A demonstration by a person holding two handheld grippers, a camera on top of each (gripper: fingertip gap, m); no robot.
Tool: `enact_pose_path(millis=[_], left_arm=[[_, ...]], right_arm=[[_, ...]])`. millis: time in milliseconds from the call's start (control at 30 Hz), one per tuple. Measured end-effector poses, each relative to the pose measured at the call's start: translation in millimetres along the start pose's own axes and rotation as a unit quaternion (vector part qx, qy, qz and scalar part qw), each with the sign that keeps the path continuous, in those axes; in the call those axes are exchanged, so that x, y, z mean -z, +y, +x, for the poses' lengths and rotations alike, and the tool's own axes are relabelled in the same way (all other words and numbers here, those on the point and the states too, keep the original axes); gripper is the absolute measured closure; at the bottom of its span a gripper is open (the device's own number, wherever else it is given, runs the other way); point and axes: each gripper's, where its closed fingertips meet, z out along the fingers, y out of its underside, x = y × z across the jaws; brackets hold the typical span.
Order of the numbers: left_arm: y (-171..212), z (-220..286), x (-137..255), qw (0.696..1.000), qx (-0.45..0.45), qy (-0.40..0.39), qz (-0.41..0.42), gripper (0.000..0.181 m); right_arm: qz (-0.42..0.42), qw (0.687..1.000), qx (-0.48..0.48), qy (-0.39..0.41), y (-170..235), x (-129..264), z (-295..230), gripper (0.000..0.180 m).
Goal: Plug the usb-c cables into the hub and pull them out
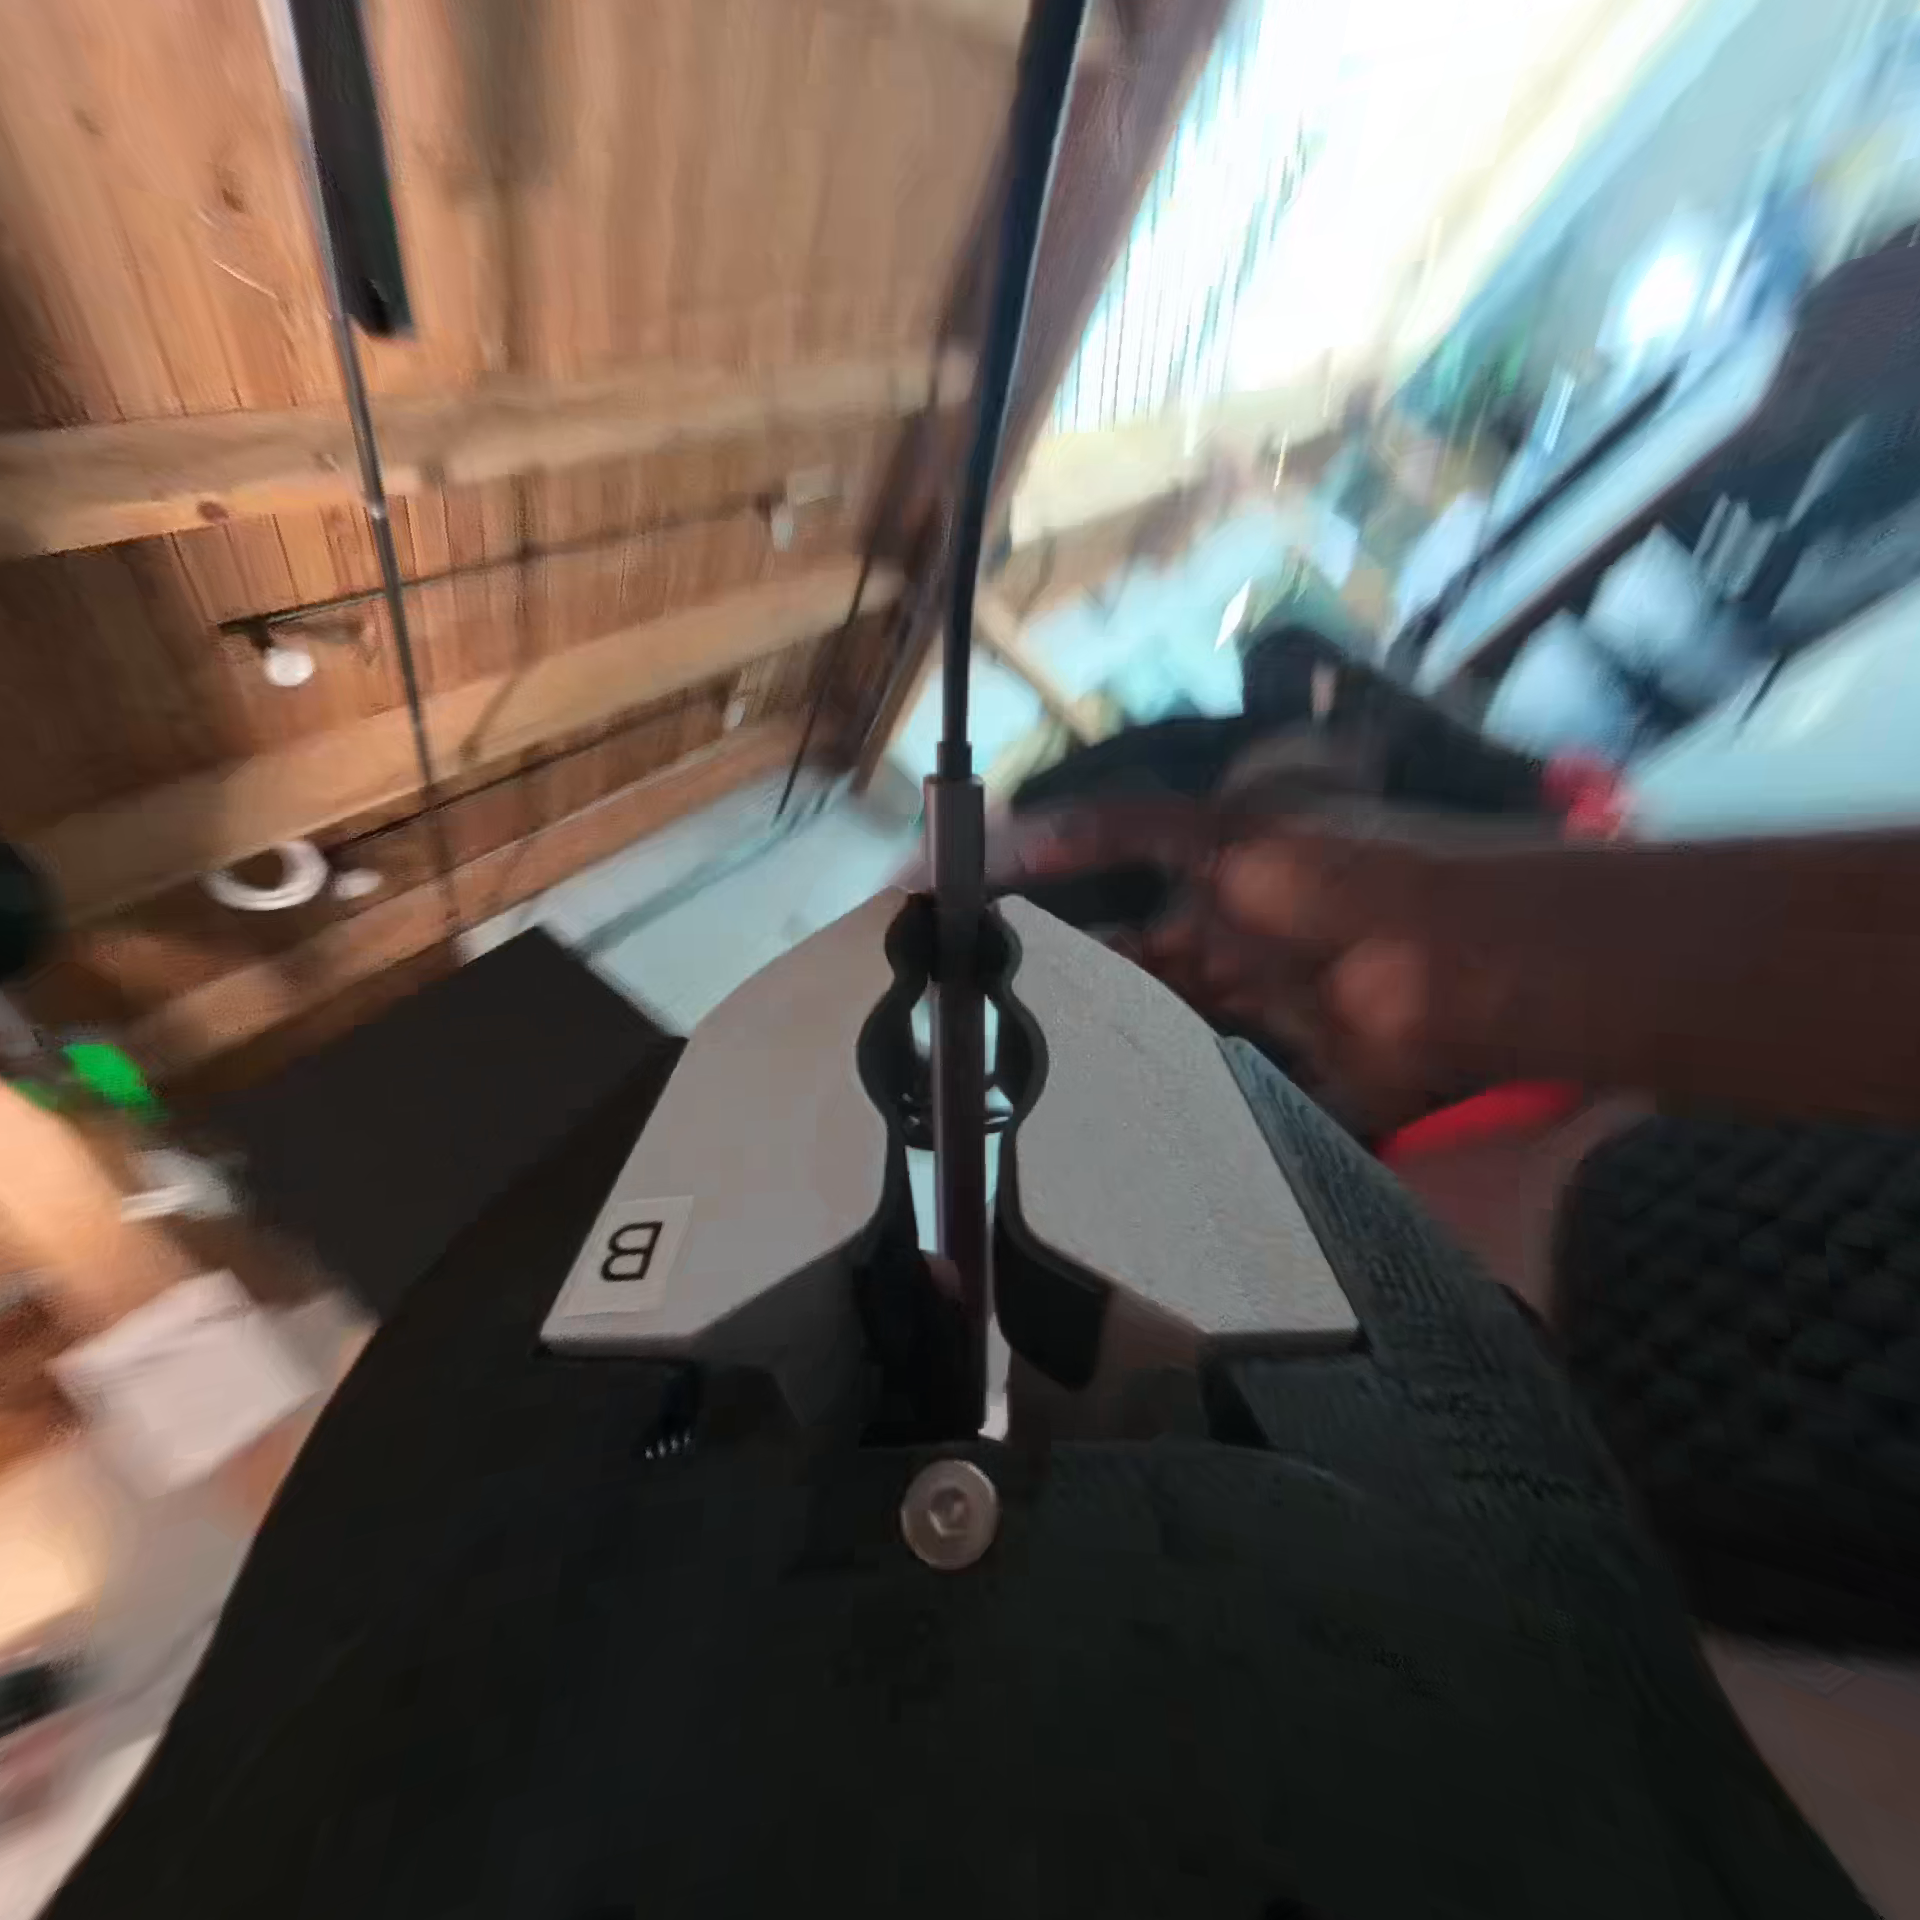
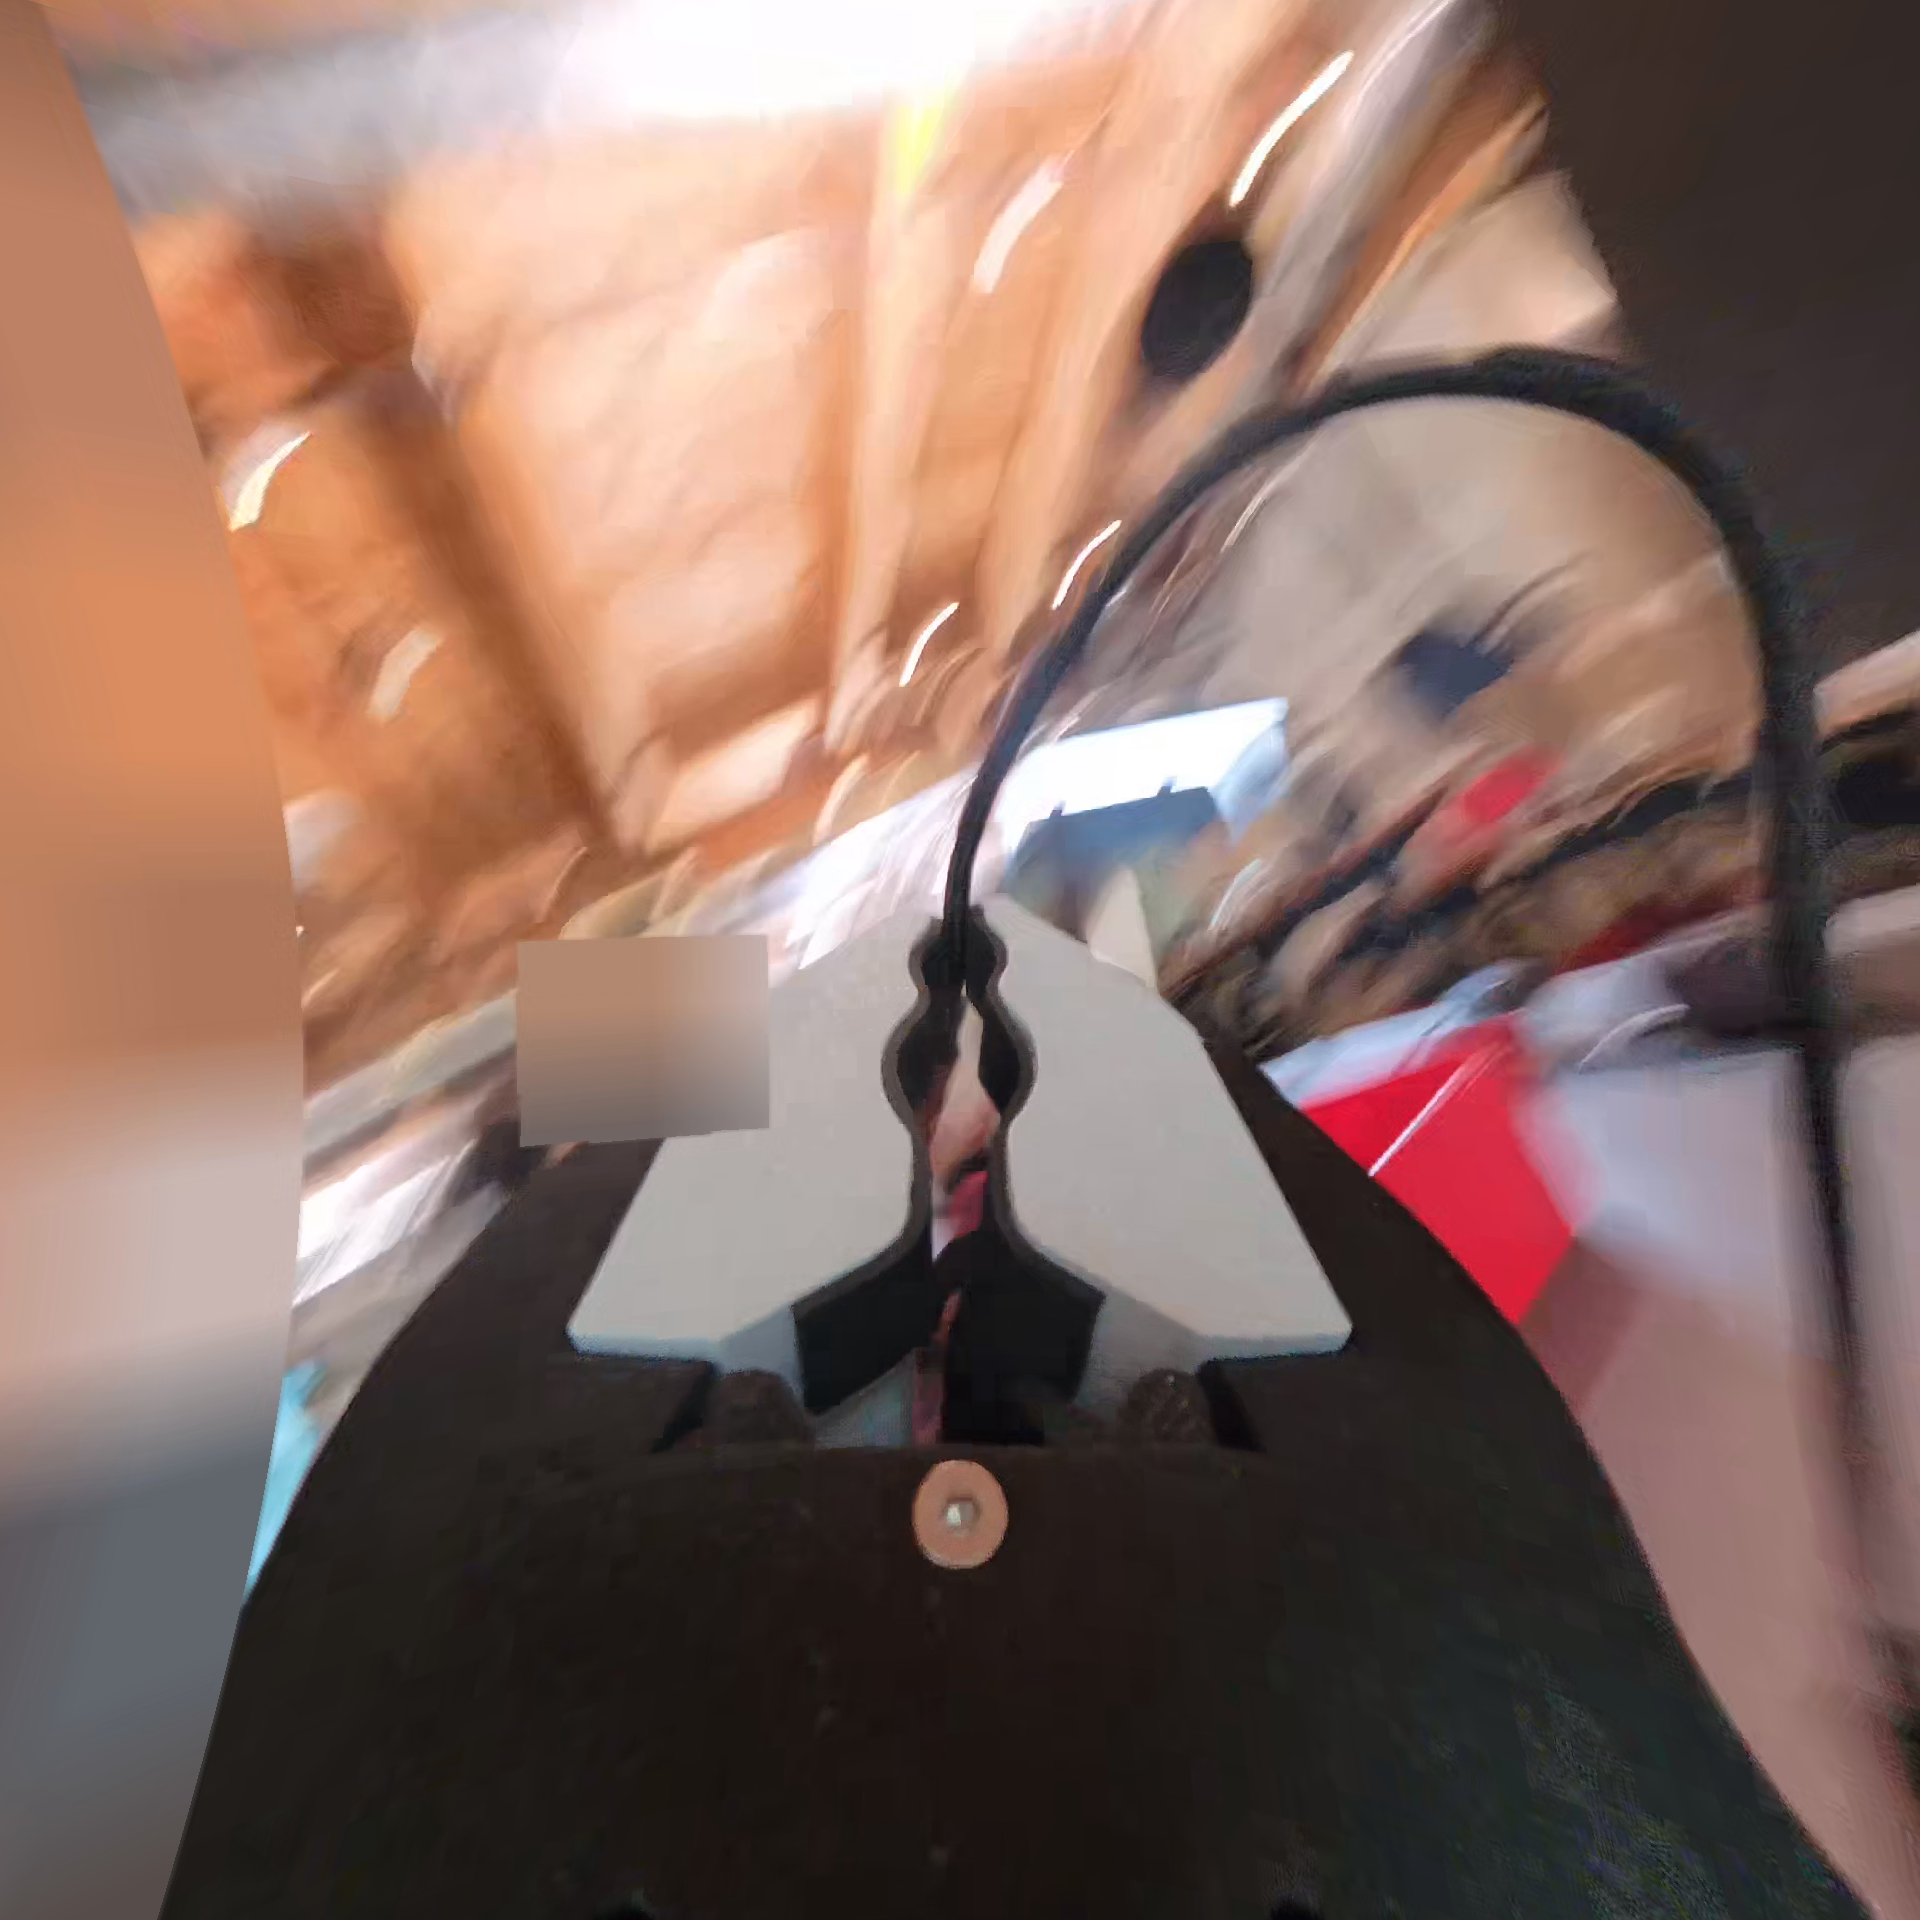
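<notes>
- The left tool has its two grey fingers pressed together on the slim metal plug of a black cable.
- The plug stands upright in the notch at the fingertips, with its metal shank running down between the fingers toward the tool's body.
- From the plug, the cable rises straight up and out of the top edge of the left wrist view.
- Behind it on the left, there is a blurred wooden plank wall.
- To the right of the left tool, a person's hand reaches in from the right edge, too blurred to tell what it holds.
- The right tool has its fingers closed on a second black cable, pinched at the very tips.
- That cable arcs up to the right and drops down along the right edge of the right wrist view.
- A red box lies just to the right of the right tool, heavily blurred.
- The hub cannot be made out in either view; both are smeared by motion blur.
</notes>
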Motion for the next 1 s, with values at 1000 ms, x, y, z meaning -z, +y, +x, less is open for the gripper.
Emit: enact_pose_path(millis=[1000], left_arm=[[-29.9,-146.8,91.7,0.936,0.282,-0.186,0.104,0.171]], right_arm=[[-0.37,0.67,0.538,0.353,-107.5,204.6,159.6,0.176]])
